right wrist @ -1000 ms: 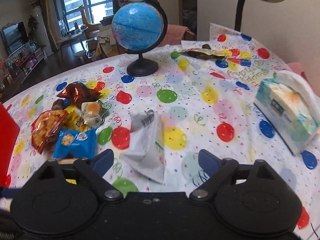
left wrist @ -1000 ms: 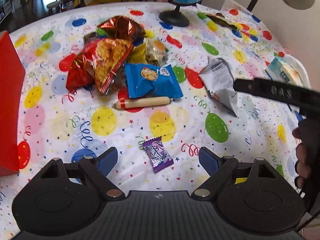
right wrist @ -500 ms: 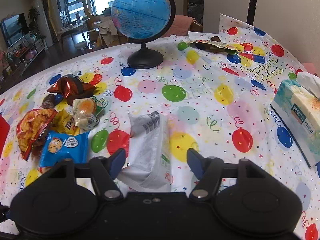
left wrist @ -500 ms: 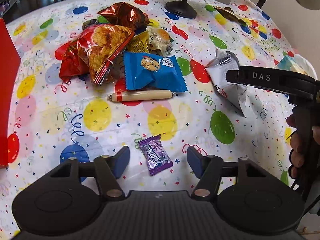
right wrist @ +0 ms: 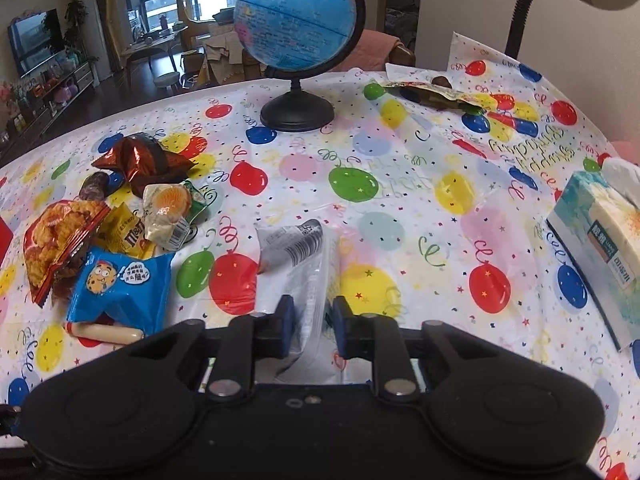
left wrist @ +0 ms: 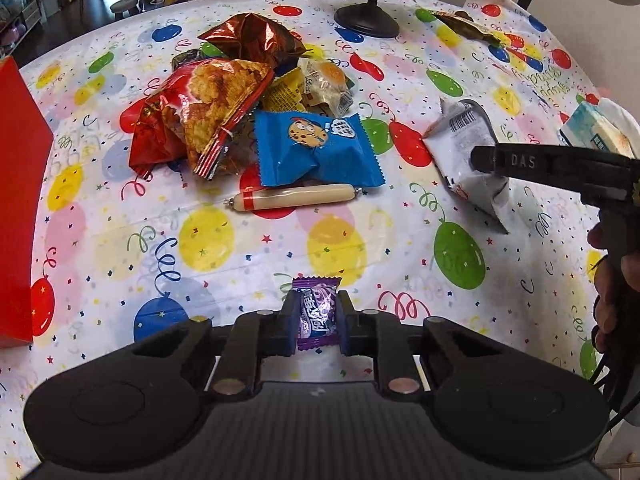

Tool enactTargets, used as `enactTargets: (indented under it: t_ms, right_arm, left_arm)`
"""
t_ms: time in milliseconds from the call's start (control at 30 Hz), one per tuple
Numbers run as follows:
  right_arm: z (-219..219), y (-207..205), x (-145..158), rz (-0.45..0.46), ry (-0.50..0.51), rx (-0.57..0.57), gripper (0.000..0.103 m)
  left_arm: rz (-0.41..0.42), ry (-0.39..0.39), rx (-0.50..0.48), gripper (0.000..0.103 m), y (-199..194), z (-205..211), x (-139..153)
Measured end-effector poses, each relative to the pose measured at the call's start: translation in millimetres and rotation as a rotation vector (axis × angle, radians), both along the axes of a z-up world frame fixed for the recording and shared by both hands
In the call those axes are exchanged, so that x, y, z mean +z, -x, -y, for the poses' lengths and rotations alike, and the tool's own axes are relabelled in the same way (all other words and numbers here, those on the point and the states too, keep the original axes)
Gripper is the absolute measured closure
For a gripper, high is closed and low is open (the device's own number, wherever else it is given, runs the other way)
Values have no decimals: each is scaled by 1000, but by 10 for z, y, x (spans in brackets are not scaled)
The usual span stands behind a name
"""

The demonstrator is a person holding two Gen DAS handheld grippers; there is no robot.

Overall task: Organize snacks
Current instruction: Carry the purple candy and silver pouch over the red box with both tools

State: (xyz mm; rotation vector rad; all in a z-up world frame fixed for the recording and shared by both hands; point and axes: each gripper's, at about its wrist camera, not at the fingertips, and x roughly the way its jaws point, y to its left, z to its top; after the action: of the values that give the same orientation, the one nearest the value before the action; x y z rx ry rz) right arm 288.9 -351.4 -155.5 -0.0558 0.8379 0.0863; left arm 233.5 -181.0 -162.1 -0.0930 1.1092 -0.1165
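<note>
Snacks sit in both tools at once. Left gripper has its pads pinched on a small purple candy, which stands between the blue pads just above the balloon-print tablecloth. Right gripper is closing its jaws on a white foil packet, whose lower end is squeezed between the pads while its barcoded top lies out ahead on the cloth (the left view shows this tool from the side, with a hand on its grip). Just beyond the candy lies a sausage stick, and touching it behind, a blue cookie pack. Farther back a heap holds a red chip bag, a yellow pack and a brown foil bag. A red box stands at the left edge; a globe and a tissue box sit well apart from the heap.
</note>
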Motion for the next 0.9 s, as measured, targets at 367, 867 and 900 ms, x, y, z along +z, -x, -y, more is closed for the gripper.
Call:
enactTargets:
  t_ms: [367, 867, 900]
  right_arm:
    - [-10, 287, 223, 21, -31, 17, 89]
    - [-500, 878, 727, 68, -108, 93, 90]
    - [-550, 910, 763, 73, -110, 100, 90]
  left_arm:
    - [24, 16, 15, 85, 157, -144, 160]
    - [106, 16, 43, 85, 572, -595, 634]
    - [114, 17, 47, 85, 602, -640, 674]
